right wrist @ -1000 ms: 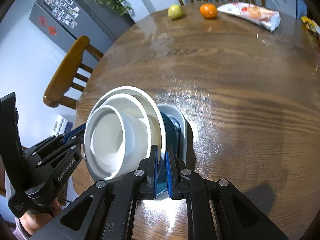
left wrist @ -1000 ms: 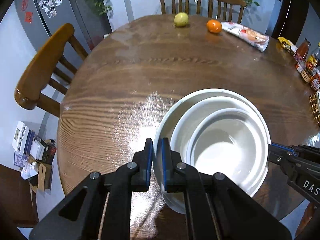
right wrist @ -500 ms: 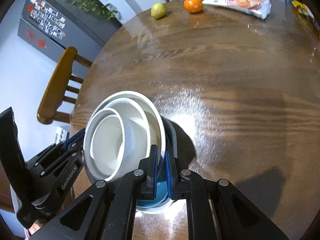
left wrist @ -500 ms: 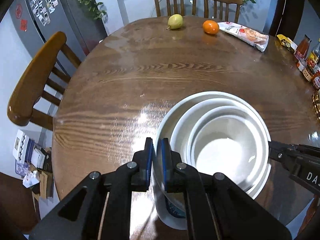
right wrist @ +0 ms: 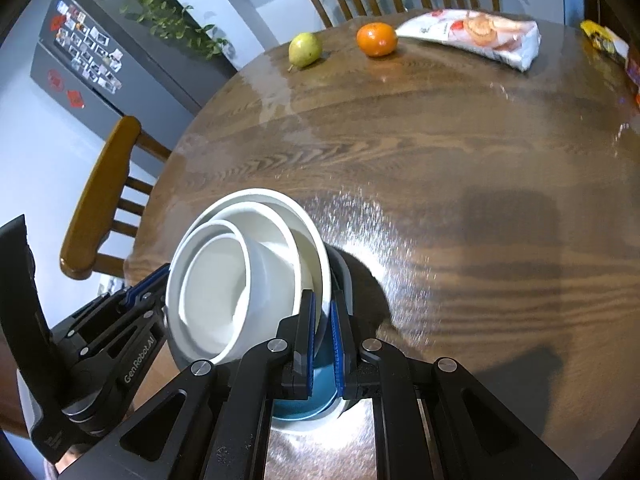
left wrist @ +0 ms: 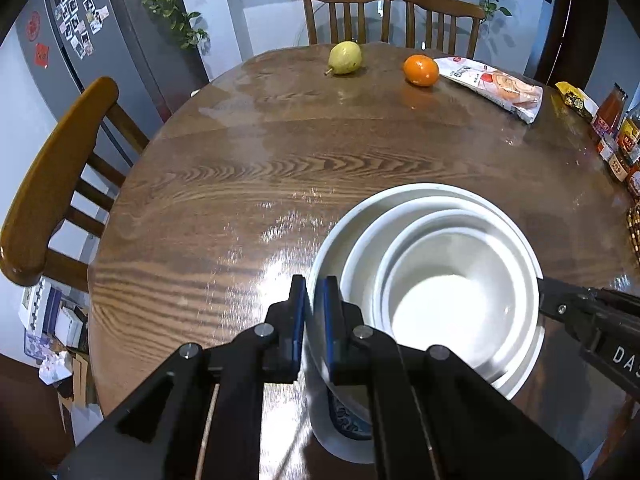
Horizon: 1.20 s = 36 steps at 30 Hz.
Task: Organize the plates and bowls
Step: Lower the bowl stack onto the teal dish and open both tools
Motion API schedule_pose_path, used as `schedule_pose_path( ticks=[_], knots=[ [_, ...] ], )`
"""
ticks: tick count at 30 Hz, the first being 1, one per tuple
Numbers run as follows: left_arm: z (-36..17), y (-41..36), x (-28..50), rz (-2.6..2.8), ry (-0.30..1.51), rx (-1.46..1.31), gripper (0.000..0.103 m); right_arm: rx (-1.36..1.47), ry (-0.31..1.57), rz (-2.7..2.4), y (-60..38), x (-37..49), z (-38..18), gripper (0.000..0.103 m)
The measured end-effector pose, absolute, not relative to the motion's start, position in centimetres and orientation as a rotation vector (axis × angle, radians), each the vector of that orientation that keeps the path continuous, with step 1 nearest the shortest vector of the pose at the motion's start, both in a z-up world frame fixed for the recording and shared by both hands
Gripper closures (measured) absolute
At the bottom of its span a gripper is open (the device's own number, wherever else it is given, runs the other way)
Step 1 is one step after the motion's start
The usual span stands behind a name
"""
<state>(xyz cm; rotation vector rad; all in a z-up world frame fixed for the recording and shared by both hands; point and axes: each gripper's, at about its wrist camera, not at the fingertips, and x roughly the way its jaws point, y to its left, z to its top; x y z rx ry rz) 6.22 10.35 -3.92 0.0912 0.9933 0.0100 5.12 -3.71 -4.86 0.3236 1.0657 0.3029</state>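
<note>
A nest of white bowls (left wrist: pixel 448 280) rests on a blue-patterned plate (left wrist: pixel 344 416); the stack hangs just over the round wooden table (left wrist: pixel 240 184). My left gripper (left wrist: pixel 315 320) is shut on the stack's left rim. My right gripper (right wrist: pixel 322 336) is shut on the opposite rim, where the bowls (right wrist: pixel 240 272) tilt over a blue plate (right wrist: pixel 316 392). Each view also shows the other gripper: the right gripper (left wrist: pixel 580 312) at the stack's far side, the left gripper (right wrist: pixel 132 300) at lower left.
A pear (left wrist: pixel 345 58), an orange (left wrist: pixel 421 70) and a snack packet (left wrist: pixel 492 88) lie at the table's far side. Sauce bottles (left wrist: pixel 616 128) stand at the right edge. Wooden chairs (left wrist: pixel 48 184) ring the table, and a fridge (left wrist: pixel 92 40) stands at back left.
Both grippers have drawn back together toward the table's near edge, carrying the stack with them. More of the far table and chairs shows now. The grips have not changed.
</note>
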Motion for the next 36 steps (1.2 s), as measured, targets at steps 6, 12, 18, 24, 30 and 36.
schedule_pose_path(
  ticks=[6,12,18,24,30,36],
  knots=[
    [-3.9,10.3,7.3,0.009,0.975,0.092,0.099,0.3,1.044,0.282,-3.4,6.3,-4.7,0.092],
    [-4.0,10.3,7.8,0.012,0.96,0.098,0.099,0.26,1.023,0.264,-3.1,6.8,-4.5,0.092],
    [-4.1,10.3,7.9,0.006,0.954,0.111,0.099,0.234,1.017,0.253,-2.8,7.1,-4.3,0.092],
    [-4.1,10.3,7.9,0.006,0.954,0.114,0.099,0.23,1.015,0.247,-2.8,7.1,-4.3,0.092],
    [-4.1,10.3,7.9,0.005,0.958,0.117,0.099,0.226,1.016,0.244,-2.9,7.1,-4.2,0.092],
    [-4.2,10.4,8.0,0.012,0.965,0.116,0.095,0.22,1.019,0.238,-2.9,7.1,-4.2,0.092]
  ],
)
